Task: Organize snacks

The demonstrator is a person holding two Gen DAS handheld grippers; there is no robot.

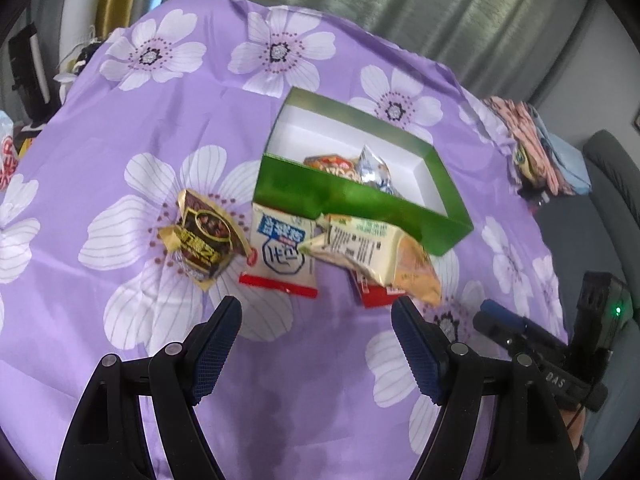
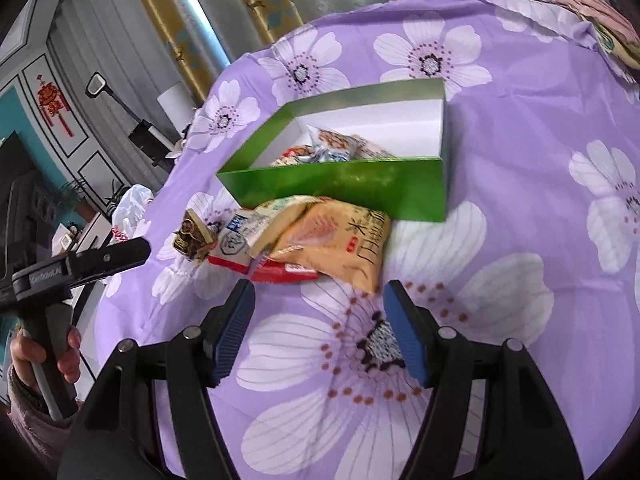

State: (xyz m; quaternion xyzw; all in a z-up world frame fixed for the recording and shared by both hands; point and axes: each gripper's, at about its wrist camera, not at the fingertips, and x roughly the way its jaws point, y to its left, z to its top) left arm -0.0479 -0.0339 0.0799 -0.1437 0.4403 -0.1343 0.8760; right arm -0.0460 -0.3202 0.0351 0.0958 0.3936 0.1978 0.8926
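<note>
A few snacks already lie in my green box (image 1: 352, 200); four packets (image 2: 336, 240) wait on the cloth (image 1: 160, 120) just before it. My left gripper (image 1: 316, 344) and right gripper (image 2: 320, 328) both hang open, empty.

Red-edged packet (image 1: 372, 294) just ahead of the tongs: mostly hidden under orange snack bag (image 1: 412, 276). Packets in green box (image 1: 352, 200) beyond: partly behind near wall, labels too blurred to read.

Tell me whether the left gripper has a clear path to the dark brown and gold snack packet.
Probably yes. The left gripper is open and empty, and the dark brown and gold snack packet lies alone on the purple floral cloth, just ahead and left of its fingers, with nothing between.
</note>
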